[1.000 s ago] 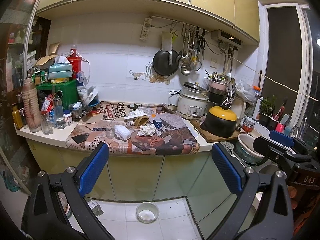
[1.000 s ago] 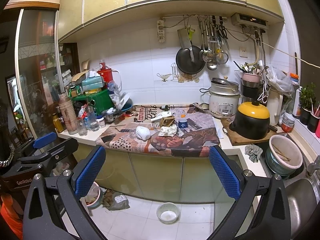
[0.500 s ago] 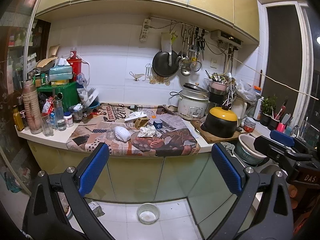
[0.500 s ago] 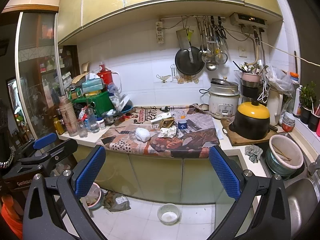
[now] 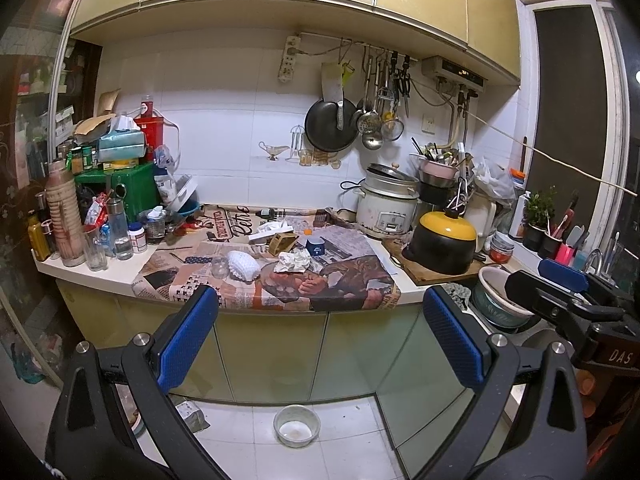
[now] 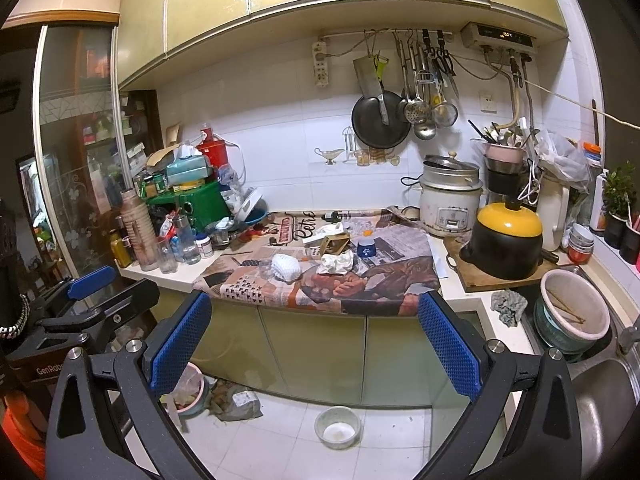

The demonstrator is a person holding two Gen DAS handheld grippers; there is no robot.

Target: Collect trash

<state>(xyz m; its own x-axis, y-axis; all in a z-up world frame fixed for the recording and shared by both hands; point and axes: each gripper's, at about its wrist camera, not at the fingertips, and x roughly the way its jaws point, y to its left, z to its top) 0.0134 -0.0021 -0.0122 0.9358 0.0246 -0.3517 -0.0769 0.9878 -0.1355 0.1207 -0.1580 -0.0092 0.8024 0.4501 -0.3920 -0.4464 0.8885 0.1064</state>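
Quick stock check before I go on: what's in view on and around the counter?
crumpled paper: one, white, middle of newspaper-covered counter
foam fruit net: one, white, left of the paper
small carton: one, tan, open, behind the paper
small jar: one, blue, right of the carton
rice cooker: one, white, at the back wall
pot: one, black, yellow lid, on wooden board
bowl: one, pale, on the floor
left gripper: open, empty
right gripper: open, empty
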